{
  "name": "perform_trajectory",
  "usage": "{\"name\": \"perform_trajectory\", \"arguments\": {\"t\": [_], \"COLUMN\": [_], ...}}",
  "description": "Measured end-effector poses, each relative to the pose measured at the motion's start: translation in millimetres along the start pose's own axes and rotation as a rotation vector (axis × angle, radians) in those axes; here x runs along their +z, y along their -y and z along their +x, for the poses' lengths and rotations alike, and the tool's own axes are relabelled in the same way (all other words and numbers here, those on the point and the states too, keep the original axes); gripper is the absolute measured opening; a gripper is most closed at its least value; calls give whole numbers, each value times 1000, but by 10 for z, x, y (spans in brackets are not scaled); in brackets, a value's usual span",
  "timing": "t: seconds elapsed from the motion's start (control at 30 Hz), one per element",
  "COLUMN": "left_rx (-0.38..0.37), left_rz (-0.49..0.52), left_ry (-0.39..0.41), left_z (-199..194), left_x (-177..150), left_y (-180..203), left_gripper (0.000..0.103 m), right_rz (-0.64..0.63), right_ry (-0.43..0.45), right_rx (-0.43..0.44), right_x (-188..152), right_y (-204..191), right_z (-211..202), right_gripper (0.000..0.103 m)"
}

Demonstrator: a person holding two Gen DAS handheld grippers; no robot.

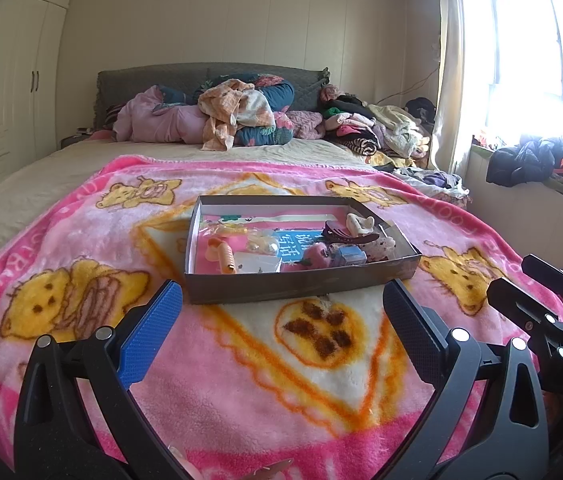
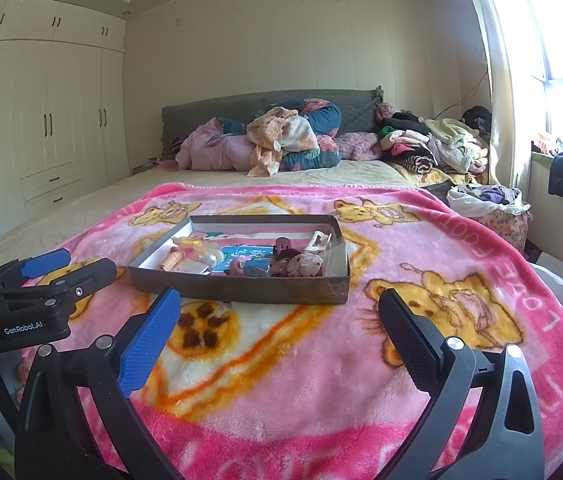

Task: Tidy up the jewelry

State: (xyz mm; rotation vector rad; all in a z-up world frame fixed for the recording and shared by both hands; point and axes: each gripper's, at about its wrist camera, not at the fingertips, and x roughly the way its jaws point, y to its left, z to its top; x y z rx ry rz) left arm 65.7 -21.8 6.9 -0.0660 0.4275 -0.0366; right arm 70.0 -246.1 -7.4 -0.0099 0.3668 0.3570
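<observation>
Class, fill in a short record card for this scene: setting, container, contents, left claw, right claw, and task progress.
setting: bed covered by a pink bear-print blanket
container: shallow grey cardboard box, open, resting on the blanket
contents: mixed small accessories, including an orange spiral piece, a dark hair claw clip and a blue card
left claw: open, empty, short of the box
right claw: open, empty, short of the box
task progress: nothing gripped yet

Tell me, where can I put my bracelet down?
On the pink blanket, between the open jaws and the front wall of the box, or left of the box by the yellow bear. The box's right end is crowded with clips; the bed's head holds piled clothes.
</observation>
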Motion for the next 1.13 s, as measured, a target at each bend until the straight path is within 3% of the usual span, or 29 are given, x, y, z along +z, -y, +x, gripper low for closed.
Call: {"name": "perform_trajectory", "arguments": {"t": [0.9,1.0,1.13], "left_rx": [13,65,186], "left_rz": [-25,-69,-142], "left_ry": [-35,-81,-119], "left_z": [62,220,459], "left_x": [-87,-49,60], "left_y": [-17,-245,-809], "left_gripper": [92,92,92], "right_rz": [32,119,127], "right_ry": [0,-56,-238], "right_rx": [4,-15,-103], "right_x": [36,149,279], "right_y": [65,313,775], "right_z": [-3,134,677], "right_gripper": [97,97,97]}}
